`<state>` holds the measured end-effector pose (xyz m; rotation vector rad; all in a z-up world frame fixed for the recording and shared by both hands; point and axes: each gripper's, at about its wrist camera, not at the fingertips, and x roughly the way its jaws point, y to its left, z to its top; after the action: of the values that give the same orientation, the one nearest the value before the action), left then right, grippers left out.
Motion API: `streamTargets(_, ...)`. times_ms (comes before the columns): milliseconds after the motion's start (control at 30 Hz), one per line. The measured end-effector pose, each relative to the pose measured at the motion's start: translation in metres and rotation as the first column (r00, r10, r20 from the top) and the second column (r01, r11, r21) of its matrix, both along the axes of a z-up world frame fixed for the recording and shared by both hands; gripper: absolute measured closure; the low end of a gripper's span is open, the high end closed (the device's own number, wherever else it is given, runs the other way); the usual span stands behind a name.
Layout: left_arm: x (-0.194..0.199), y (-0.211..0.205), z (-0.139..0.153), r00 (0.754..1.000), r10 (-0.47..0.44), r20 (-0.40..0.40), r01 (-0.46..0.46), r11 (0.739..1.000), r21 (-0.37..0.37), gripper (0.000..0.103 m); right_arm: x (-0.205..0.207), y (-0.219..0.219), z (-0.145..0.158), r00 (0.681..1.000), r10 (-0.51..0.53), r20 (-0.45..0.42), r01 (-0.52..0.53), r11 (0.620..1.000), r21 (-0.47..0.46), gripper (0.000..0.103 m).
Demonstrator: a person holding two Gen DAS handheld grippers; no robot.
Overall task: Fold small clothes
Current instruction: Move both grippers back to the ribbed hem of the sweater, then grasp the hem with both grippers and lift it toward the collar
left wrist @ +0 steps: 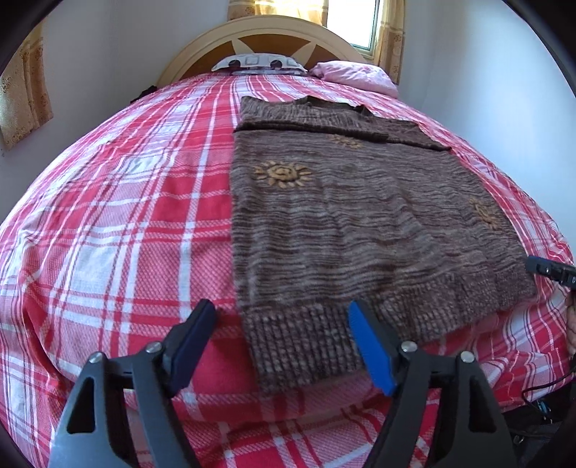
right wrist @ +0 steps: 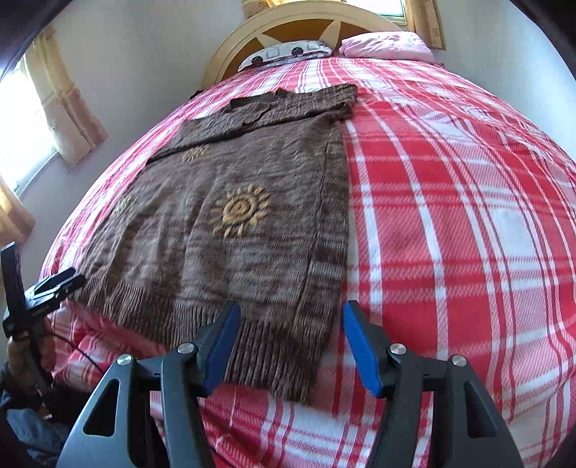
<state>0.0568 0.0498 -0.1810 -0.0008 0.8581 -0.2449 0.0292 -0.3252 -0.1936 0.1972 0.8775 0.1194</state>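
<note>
A brown knitted sweater (left wrist: 360, 223) (right wrist: 201, 259) with yellow sun motifs lies flat on the red plaid bedcover (left wrist: 126, 223) (right wrist: 450, 216). Its sleeves are folded across the chest at the far end. My left gripper (left wrist: 280, 315) hovers open over the near left corner of the ribbed hem, and its pads do not press on the cloth. My right gripper (right wrist: 291, 312) stands open above the near right hem corner, which lies between its blue pads untouched. Each gripper shows at the other view's edge: the right gripper's tip (left wrist: 550, 270), the left gripper (right wrist: 54, 284).
A patterned pillow (left wrist: 257, 63) (right wrist: 284, 54) and a pink pillow (left wrist: 354, 73) (right wrist: 388, 45) lie by the wooden headboard (left wrist: 266, 34). Curtained windows (left wrist: 354, 21) (right wrist: 25, 118) sit on the walls. The bed's front edge drops off just below the hem. A cable (left wrist: 547, 388) hangs at the right.
</note>
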Motion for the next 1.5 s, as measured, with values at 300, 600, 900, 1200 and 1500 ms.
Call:
streamTargets(300, -0.005, 0.004, -0.003, 1.0, -0.02, 0.0, 0.02, 0.999, -0.029, 0.027, -0.016, -0.001, -0.006, 0.999, 0.016, -0.032, -0.013, 0.997, 0.08, 0.055)
streamTargets(600, -0.004, 0.019, -0.002, 1.0, 0.015, -0.023, -0.018, 0.994, -0.111, 0.048, -0.017, -0.005, -0.01, 0.999, 0.011, -0.036, -0.006, 0.991, 0.133, 0.07)
streamTargets(900, -0.008, 0.019, 0.001, 0.998, 0.025, -0.066, -0.031, 0.995, -0.09, 0.057, -0.017, -0.009, -0.014, 1.0, -0.003, -0.027, 0.008, 0.986, 0.167, 0.076)
streamTargets(1200, -0.007, 0.027, 0.004, 0.997, -0.059, -0.04, 0.049, 0.974, -0.22, 0.096, -0.019, -0.014, -0.011, 1.0, -0.012, 0.014, 0.009, 0.973, 0.232, 0.097)
streamTargets(1500, -0.003, 0.038, 0.032, 0.998, -0.058, 0.035, 0.067, 0.93, -0.362, 0.096, -0.028, -0.023, 0.021, 0.985, -0.021, 0.171, -0.046, 0.925, 0.378, 0.097)
